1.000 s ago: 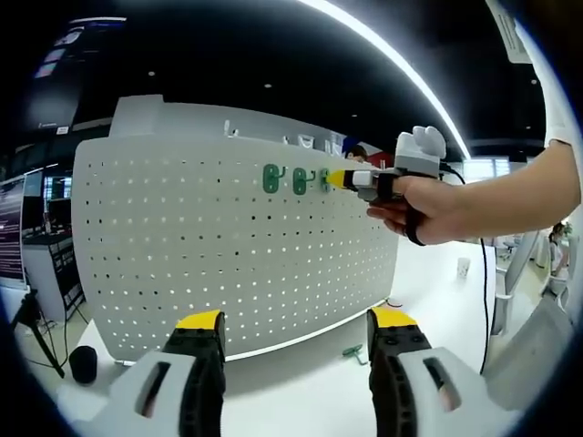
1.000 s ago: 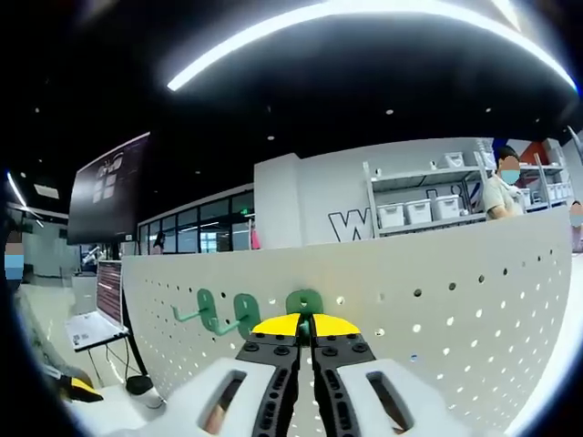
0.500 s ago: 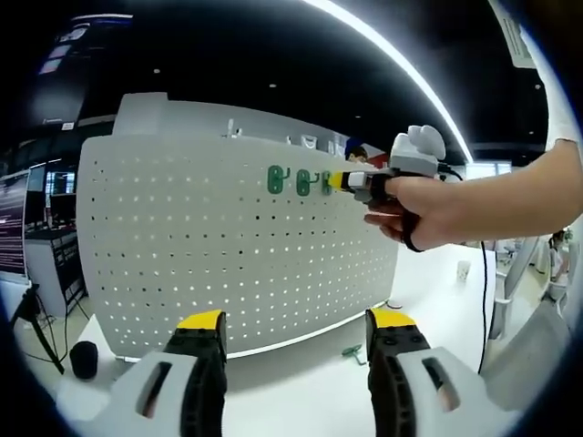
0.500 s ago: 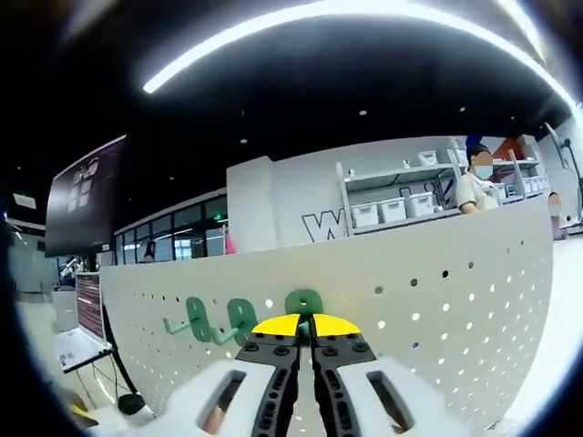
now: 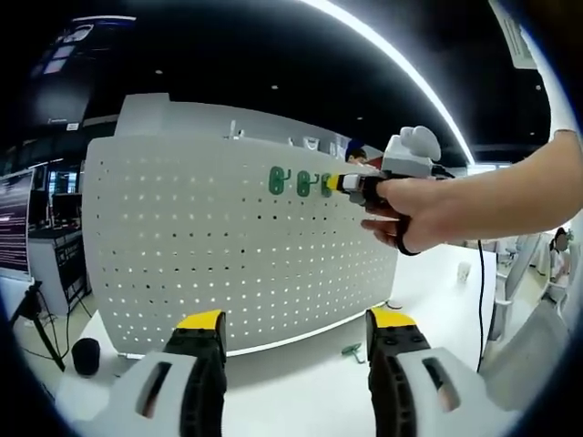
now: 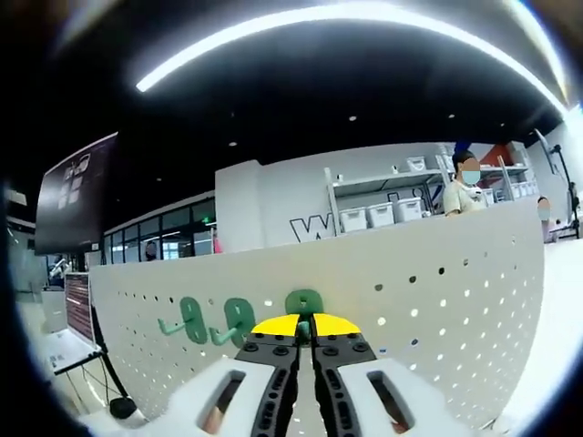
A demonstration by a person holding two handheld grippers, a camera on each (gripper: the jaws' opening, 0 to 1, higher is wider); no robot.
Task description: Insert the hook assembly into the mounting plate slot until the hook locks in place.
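the step in hand looks like the seating of a third green hook (image 6: pixel 303 301) into the white pegboard (image 5: pixel 182 246), which serves here as the mounting plate. in the right gripper view the right gripper (image 6: pixel 304 330) has its yellow-tipped jaws pressed almost together, with the lower part of the hook pinched between them; the round head of the hook is against the board, near its upper edge. just beside it, to the left in this view, two other green hooks (image 6: pixel 193 317) sit already in the board, with their arms sticking out. in the left gripper view the same gripper comes in from the right, held by a hand (image 5: pixel 428 214), and its tip touches the row of hooks. the left gripper (image 5: pixel 296 320) hangs low in front of the board with jaws wide apart and nothing between them. one more green hook (image 5: pixel 354 350) lies on the white table (image 5: pixel 301 382) near the foot of the board. i cannot tell if the held hook is already locked. the next move calls, i think, for a firm push into the holes, then opening the jaws only when it holds
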